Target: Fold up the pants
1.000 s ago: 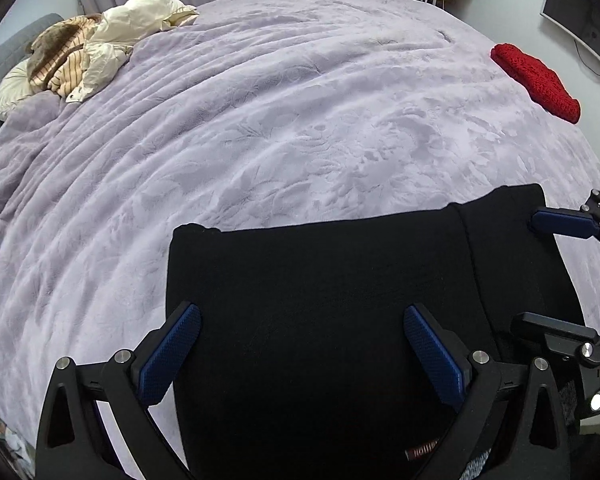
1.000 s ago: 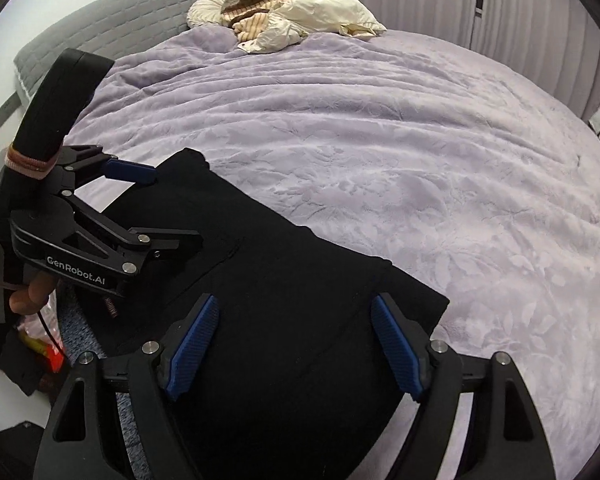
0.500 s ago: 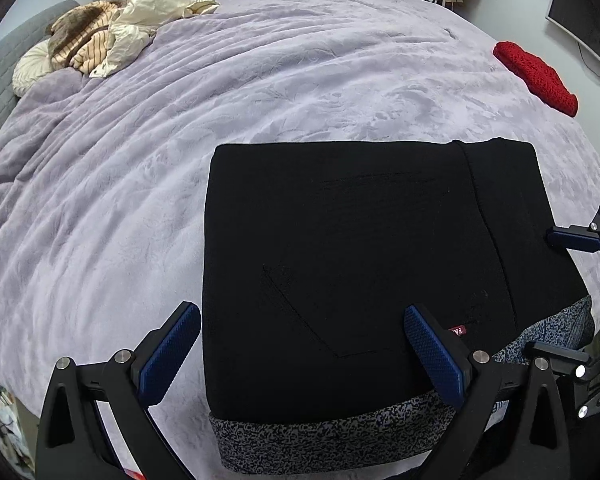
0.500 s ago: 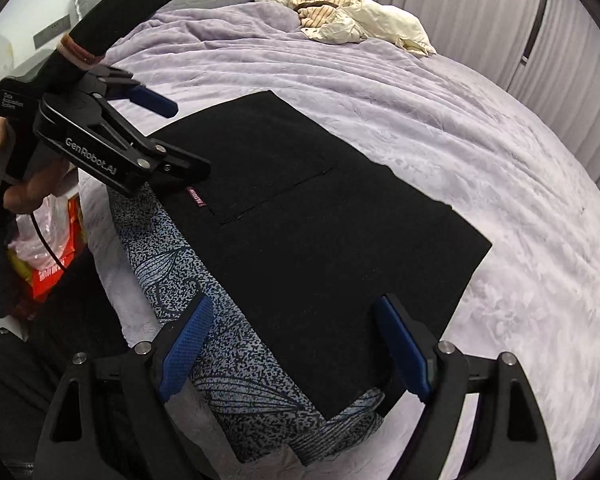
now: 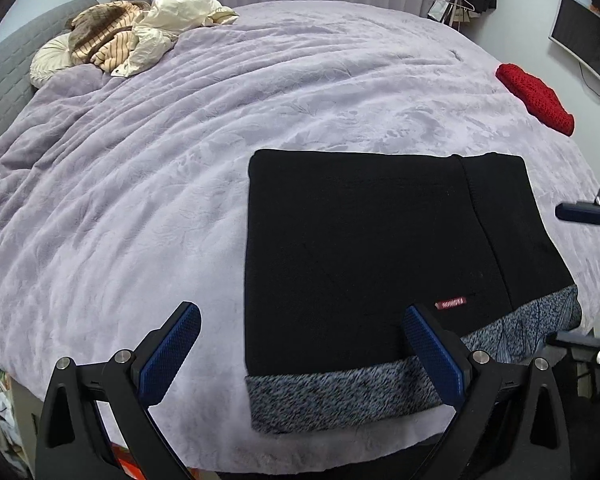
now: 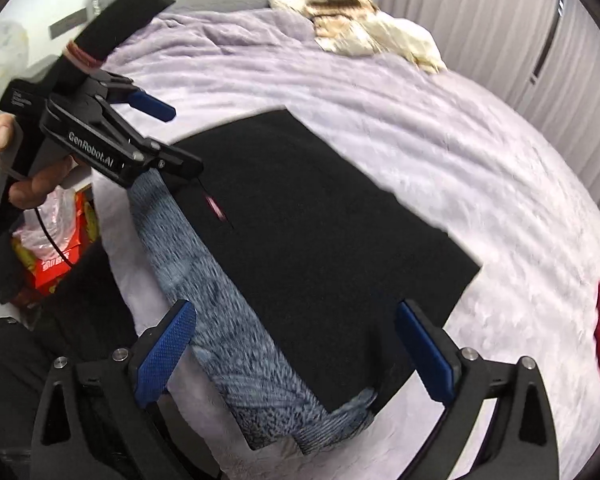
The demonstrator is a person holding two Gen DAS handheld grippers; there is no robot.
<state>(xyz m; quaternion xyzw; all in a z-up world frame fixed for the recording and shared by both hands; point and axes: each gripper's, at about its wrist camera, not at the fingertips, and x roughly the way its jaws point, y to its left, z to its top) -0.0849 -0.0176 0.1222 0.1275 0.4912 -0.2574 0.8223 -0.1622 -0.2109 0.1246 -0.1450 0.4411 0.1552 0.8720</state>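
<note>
Black pants (image 5: 380, 256) lie folded in a flat rectangle on the lilac bedspread (image 5: 180, 168), near the bed's front edge. A grey speckled cloth (image 5: 340, 396) shows under their near side. My left gripper (image 5: 300, 314) hovers open over the pants' near left corner, its pads touching nothing. In the right wrist view the same pants (image 6: 320, 220) fill the middle. My right gripper (image 6: 296, 312) hangs above their near edge with its jaws opening and nothing pressed between the pads. A hand (image 6: 28, 184) holds the left gripper (image 6: 172, 132) at the pants' far corner.
A heap of cream and striped clothes (image 5: 140, 36) and a round pillow lie by the grey headboard (image 5: 4, 64). A red knit item (image 5: 534, 98) rests at the bed's right side. An orange bag (image 6: 56, 256) sits on the floor beside the bed.
Both grippers have drawn back toward the bed's near edge, so the whole folded pants and the grey cloth beneath came into view. The right gripper rolled and its jaws widened.
</note>
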